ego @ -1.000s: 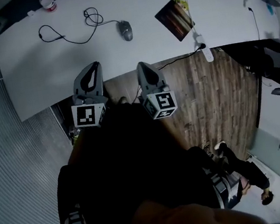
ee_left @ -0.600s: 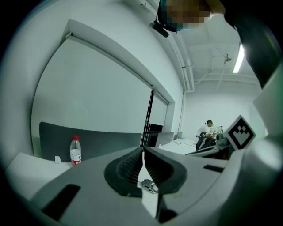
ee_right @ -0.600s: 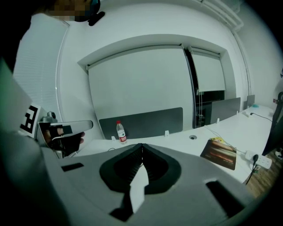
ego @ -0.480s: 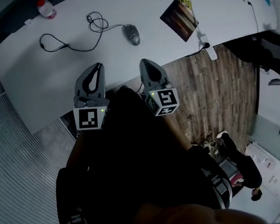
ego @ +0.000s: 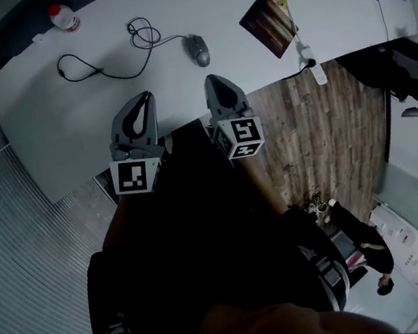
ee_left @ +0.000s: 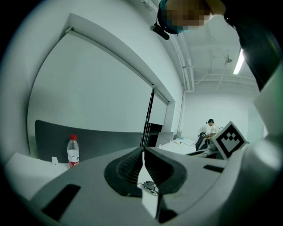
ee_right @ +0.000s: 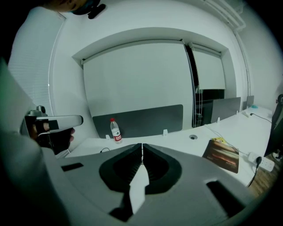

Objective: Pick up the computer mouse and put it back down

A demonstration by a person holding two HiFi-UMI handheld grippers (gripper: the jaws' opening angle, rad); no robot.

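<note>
The grey computer mouse [ego: 198, 49] lies on the white table [ego: 48, 118], and its black cable [ego: 107, 66] loops off to the left. My right gripper [ego: 212, 79] is over the table's near edge, just short of the mouse, jaws shut and empty. My left gripper [ego: 147, 96] hangs beside it to the left, also shut with nothing in it. In the left gripper view the closed fingertips [ee_left: 143, 150] meet, and the small mouse [ee_left: 150, 187] shows below them. In the right gripper view the jaws [ee_right: 142, 145] are closed and hide the mouse.
A water bottle [ego: 62, 17] stands at the table's far left corner. A dark book [ego: 272, 25] lies to the right of the mouse, with a white power strip [ego: 314, 70] at the table's near right edge. Wooden floor [ego: 325, 142] lies to the right.
Both grippers have moved forward, from short of the table to over its near edge, closer to the mouse. Their jaws stayed shut.
</note>
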